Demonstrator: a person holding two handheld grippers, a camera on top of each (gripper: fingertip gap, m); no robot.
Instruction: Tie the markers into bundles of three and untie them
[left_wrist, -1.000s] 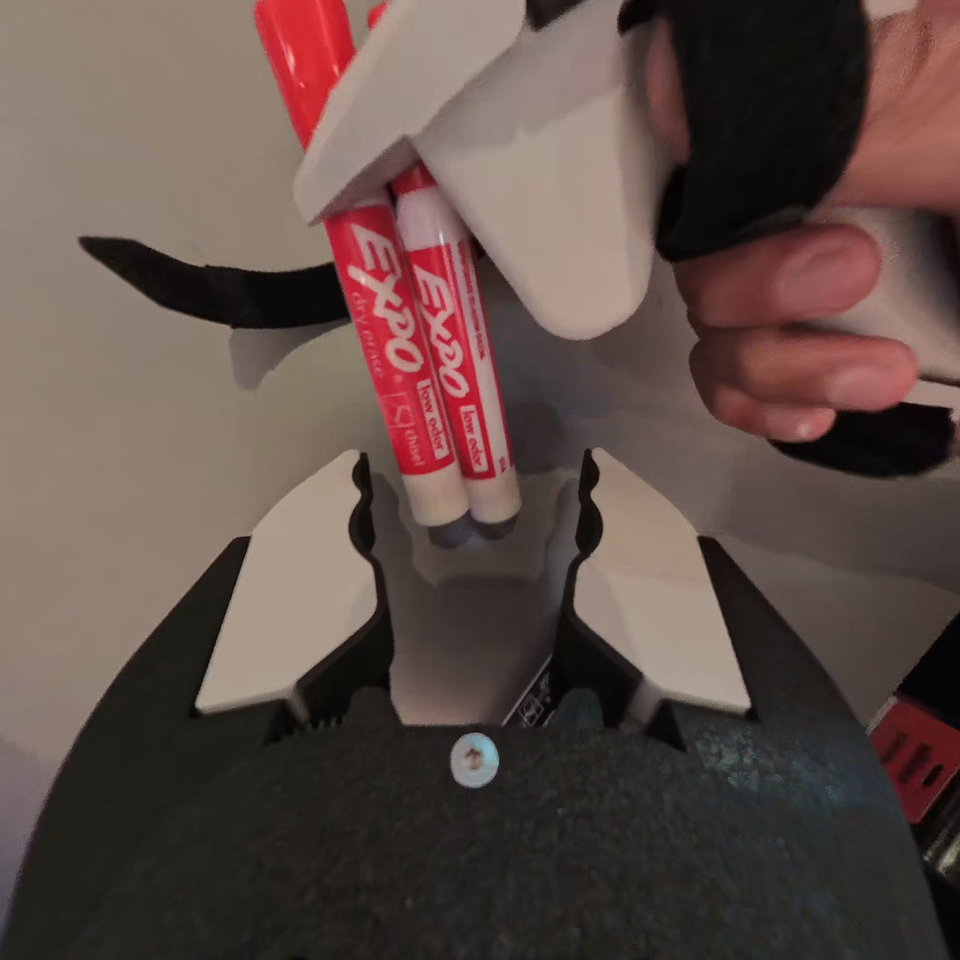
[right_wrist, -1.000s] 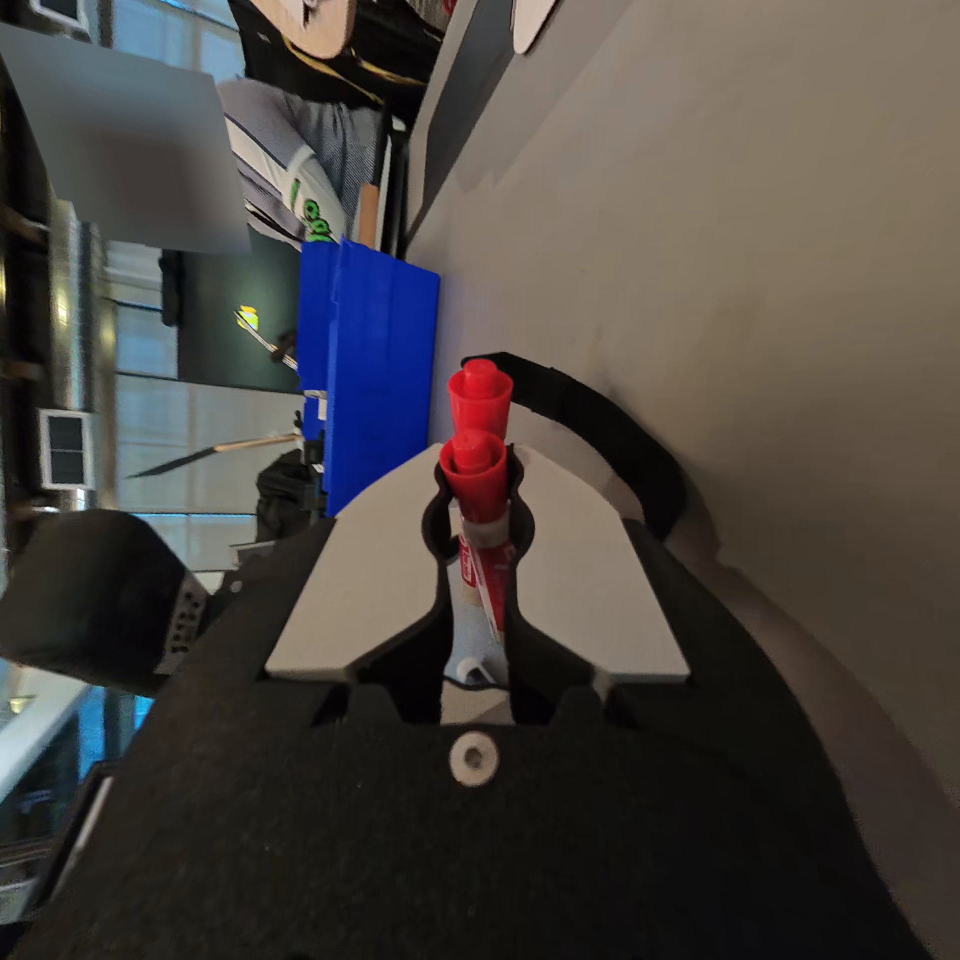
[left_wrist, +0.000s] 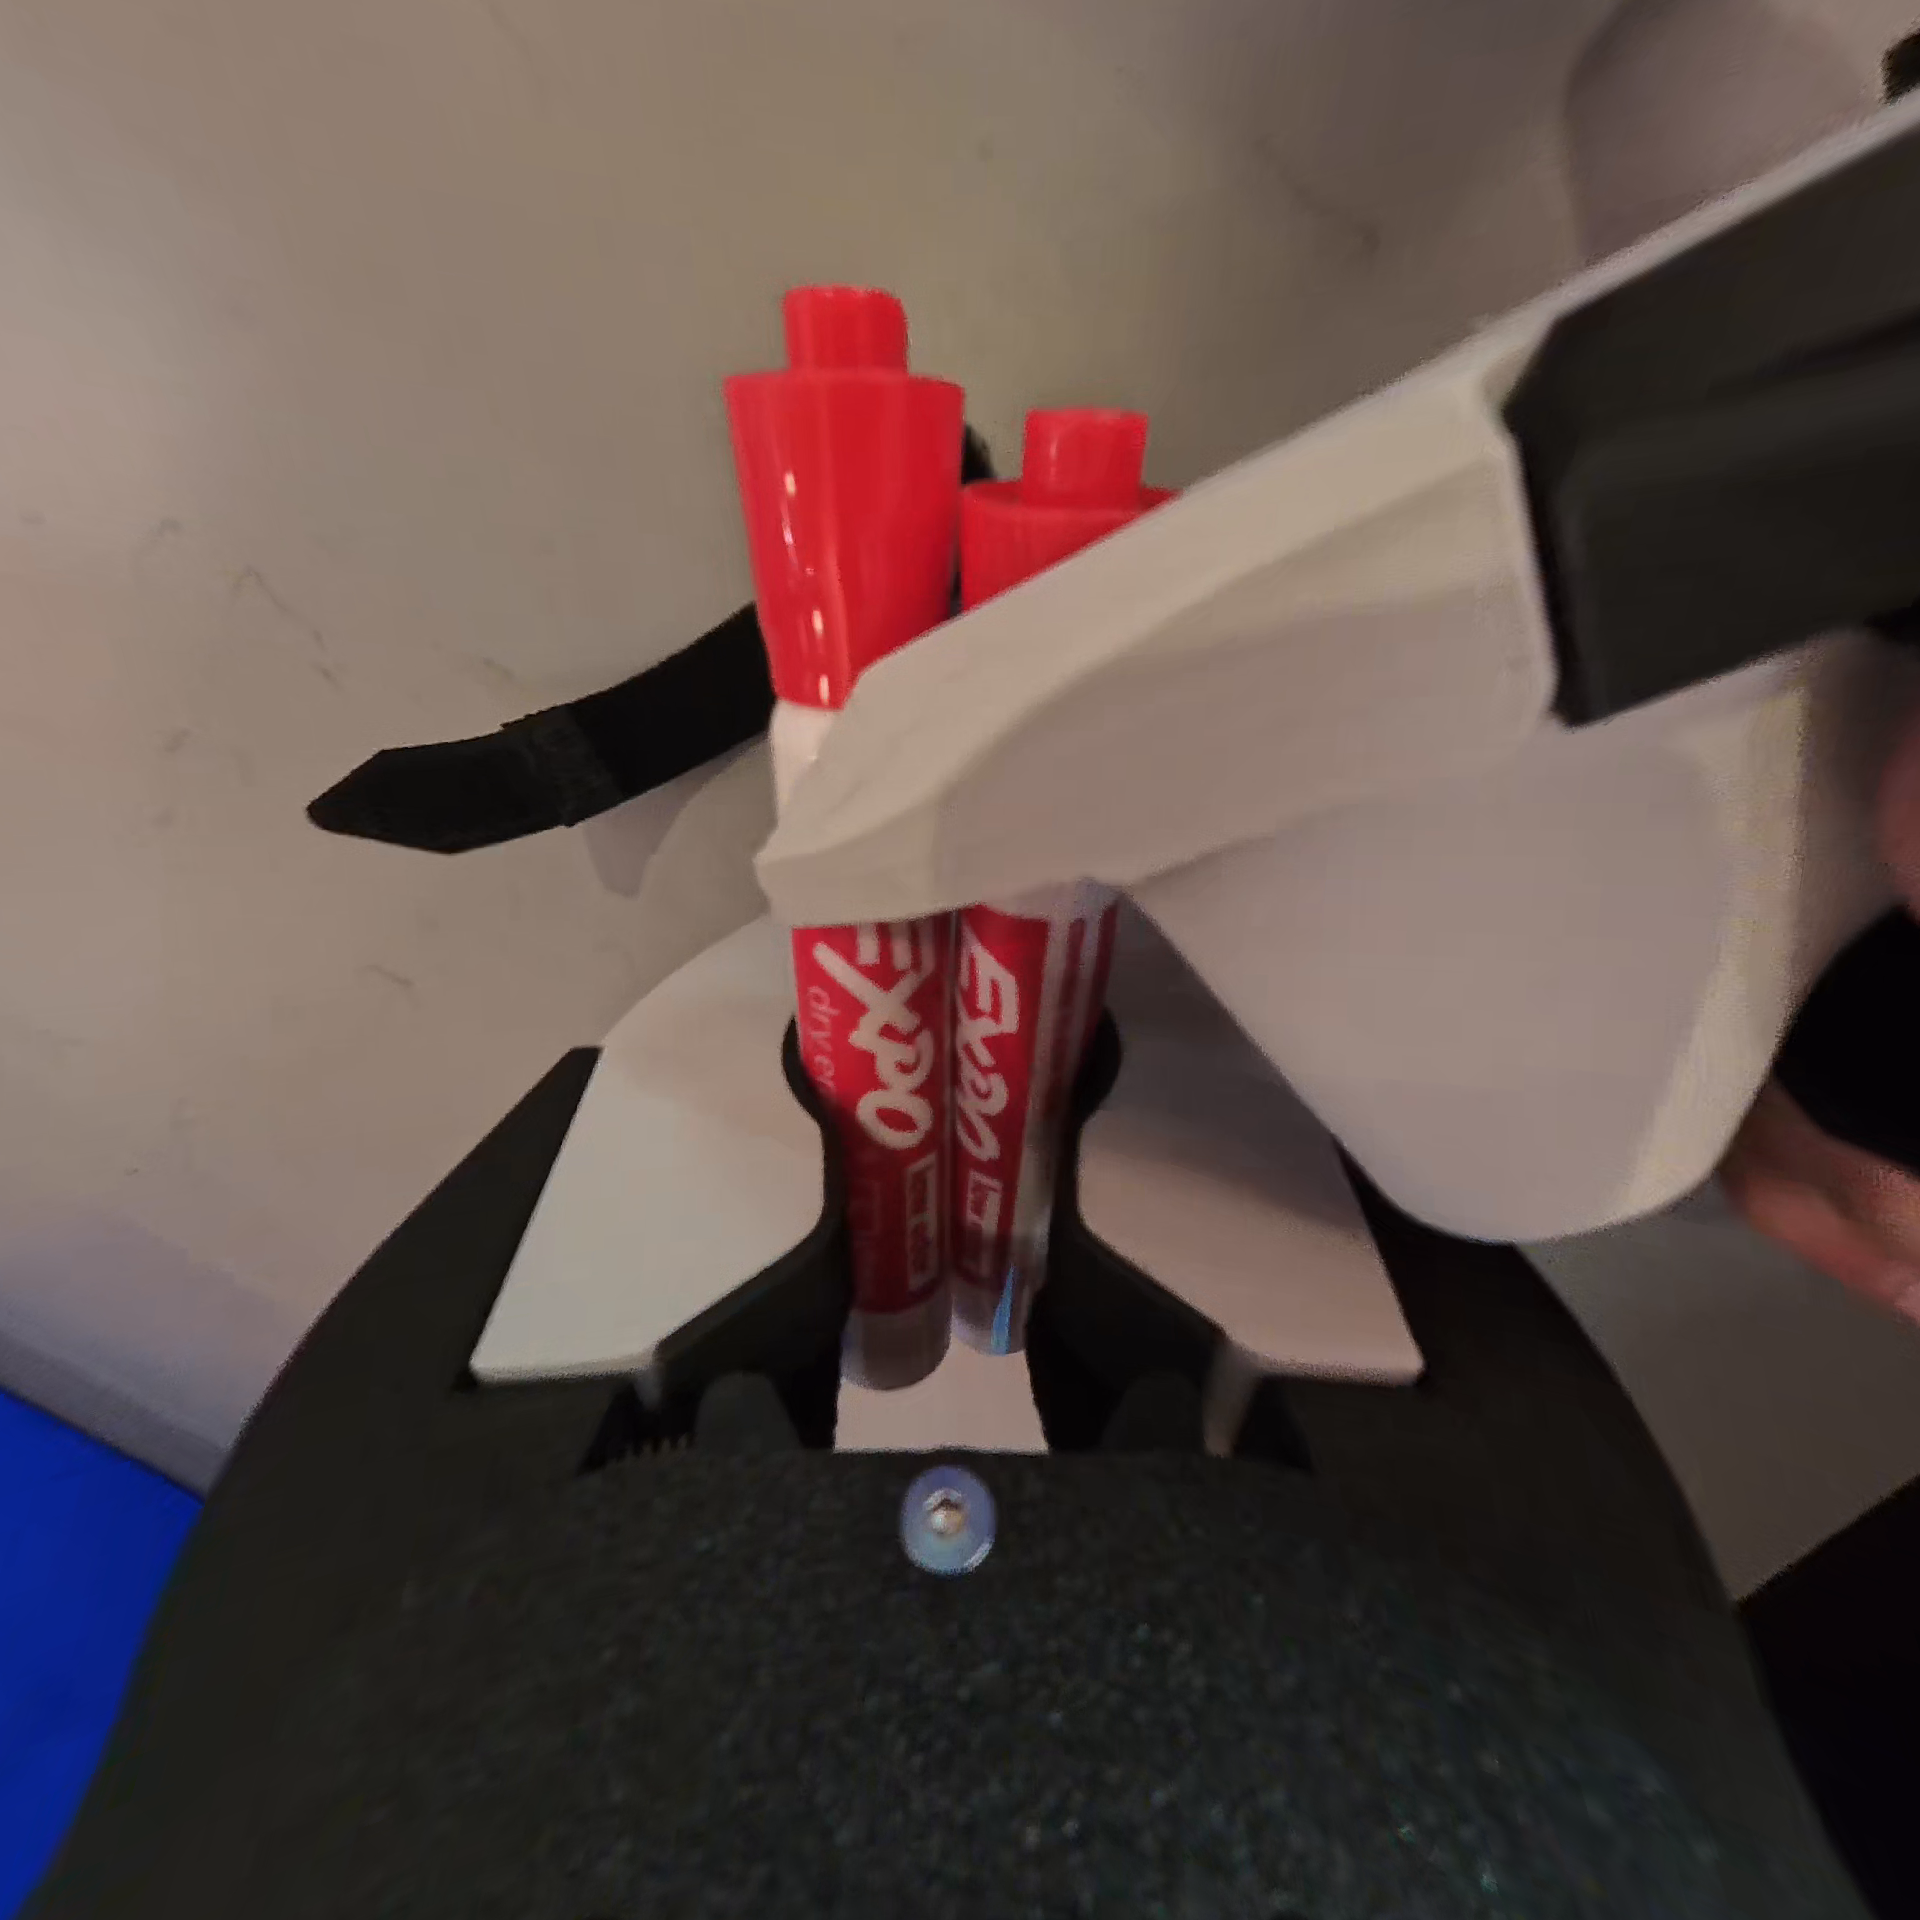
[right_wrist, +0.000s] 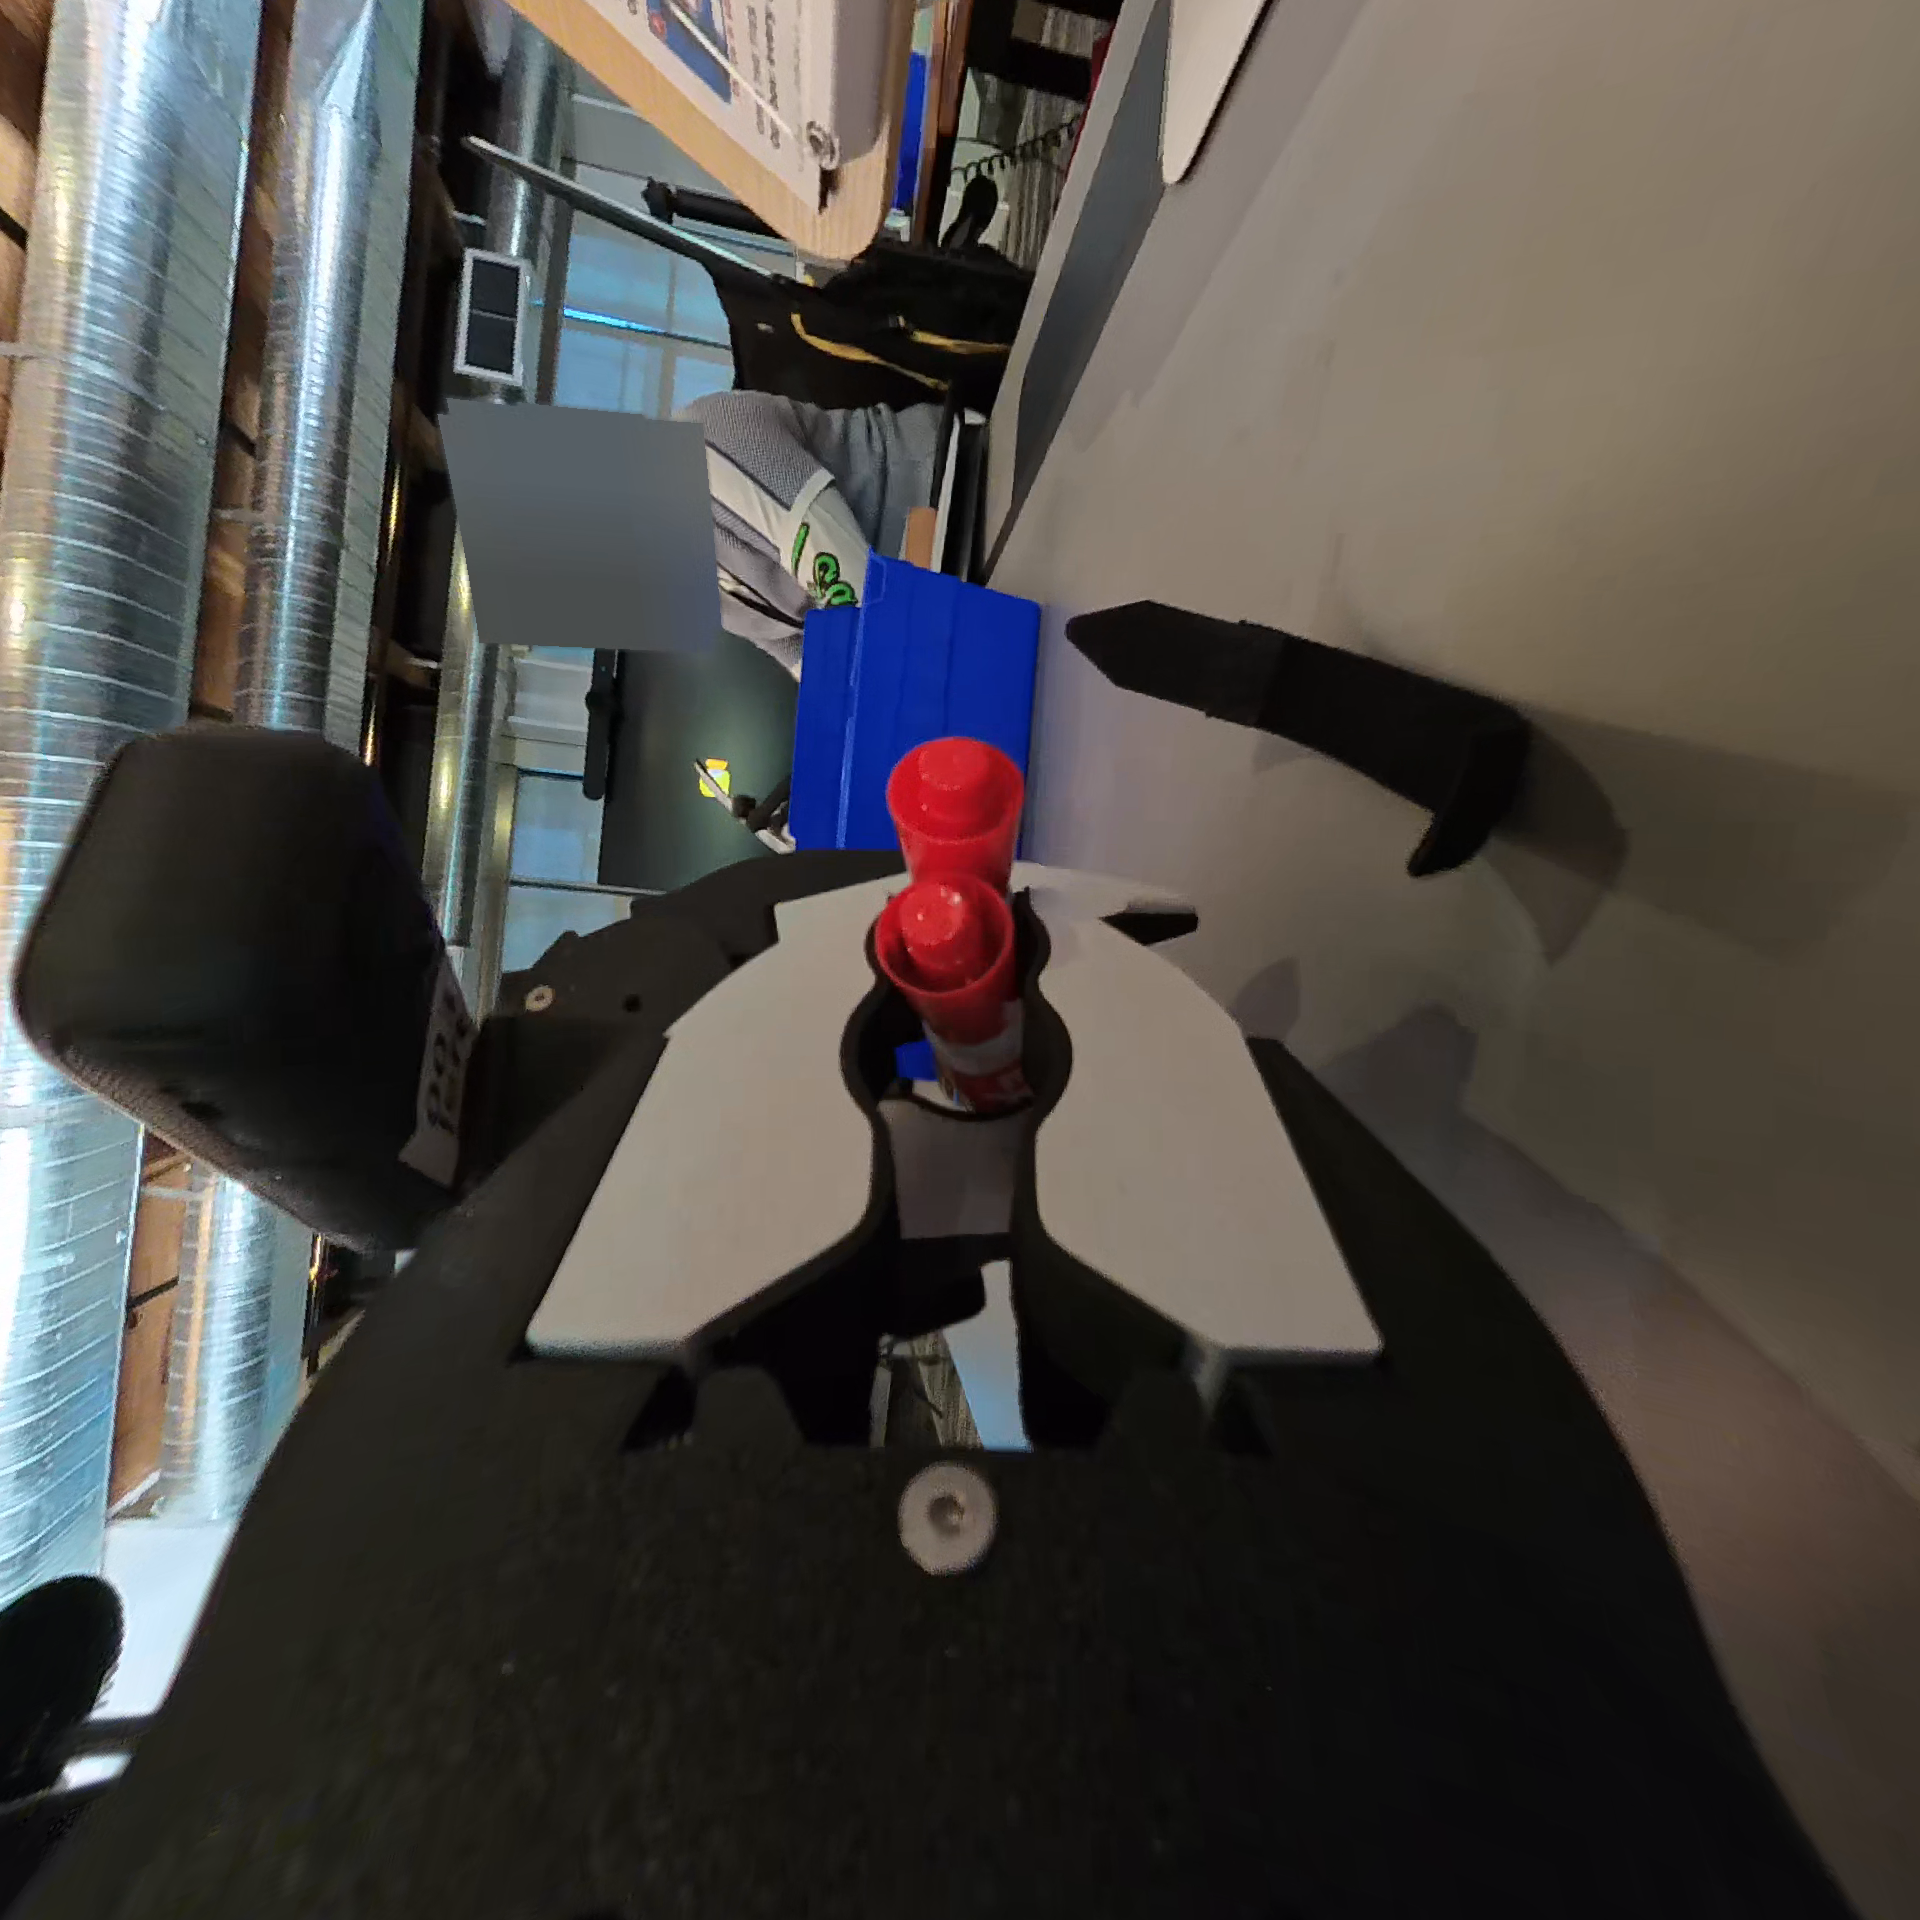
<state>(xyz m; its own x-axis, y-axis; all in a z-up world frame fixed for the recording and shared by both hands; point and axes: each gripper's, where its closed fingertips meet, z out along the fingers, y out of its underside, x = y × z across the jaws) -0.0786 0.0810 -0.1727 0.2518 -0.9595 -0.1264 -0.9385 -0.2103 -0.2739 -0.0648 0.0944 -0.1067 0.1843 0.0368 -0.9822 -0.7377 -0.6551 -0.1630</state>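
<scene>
Markers (left_wrist: 940, 1091), 2 light, stiff, slick barrels: left tool (left_wrist: 951, 1081) and right tool (right_wrist: 951, 1023) both pinching them mid-frame; gripping barrels, not caps.

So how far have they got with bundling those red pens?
Early still. Done: two red markers are gathered side by side. In hand: both the left gripper and the right gripper are shut on the pair, left near the tail ends, right nearer the caps. Left: no third marker shows, and the black strap lies loose on the table, not wrapped. Tying and untying remain.
</scene>
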